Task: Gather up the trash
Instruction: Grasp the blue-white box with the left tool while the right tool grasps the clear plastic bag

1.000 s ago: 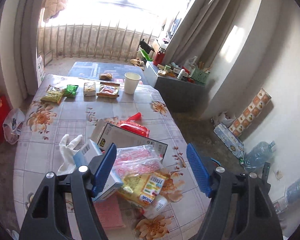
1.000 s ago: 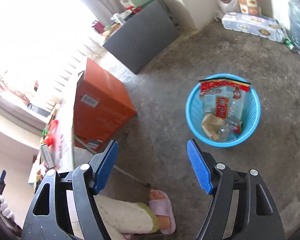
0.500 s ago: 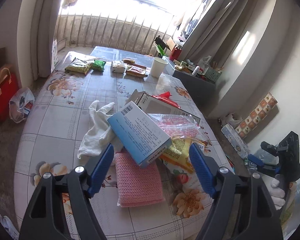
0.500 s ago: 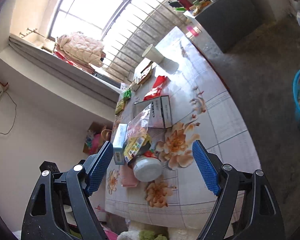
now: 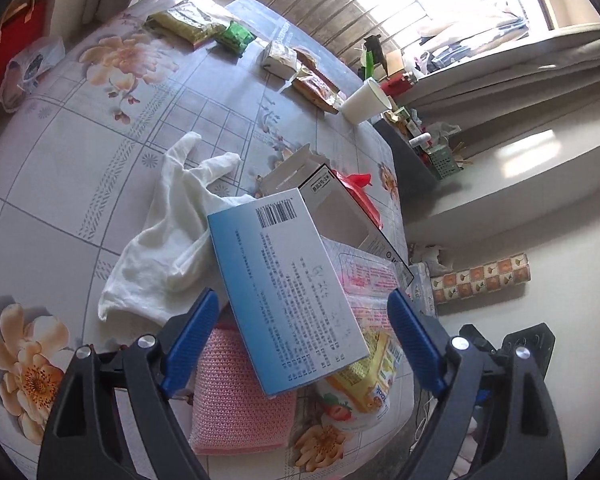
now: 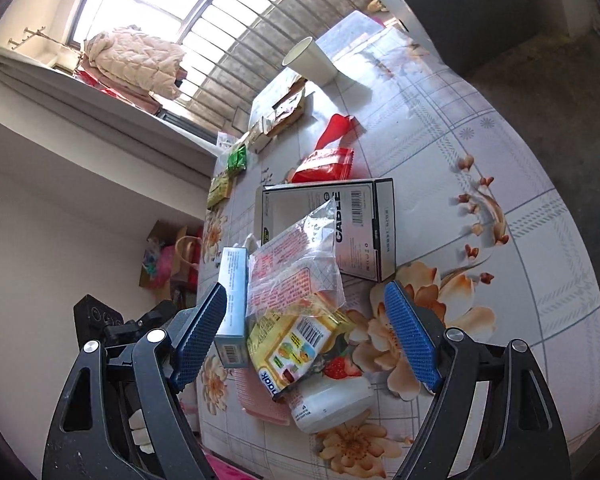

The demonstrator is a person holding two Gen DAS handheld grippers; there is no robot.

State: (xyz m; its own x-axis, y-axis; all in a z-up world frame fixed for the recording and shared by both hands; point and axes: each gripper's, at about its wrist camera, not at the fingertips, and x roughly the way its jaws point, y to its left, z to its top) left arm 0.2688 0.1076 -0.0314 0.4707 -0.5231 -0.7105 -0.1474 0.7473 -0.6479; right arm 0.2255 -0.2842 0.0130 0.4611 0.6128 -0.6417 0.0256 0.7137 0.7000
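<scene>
left gripper (image 5: 302, 338) spread, jaws just opening, astride blue box (image 5: 284, 292) | right gripper (image 6: 306, 336) spread over yellow packet (image 6: 290, 344) | desk (image 5: 80, 160) pile, 6 o'clock | box light, stiff: pinch long edges; packet crinkly, slippery

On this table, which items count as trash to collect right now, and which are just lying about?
Likely trash:
blue box
clear plastic wrapper
yellow snack wrapper
white strawberry bottle
cable box
red wrapper

Probably just lying about:
white glove
pink cloth
paper cup
</scene>
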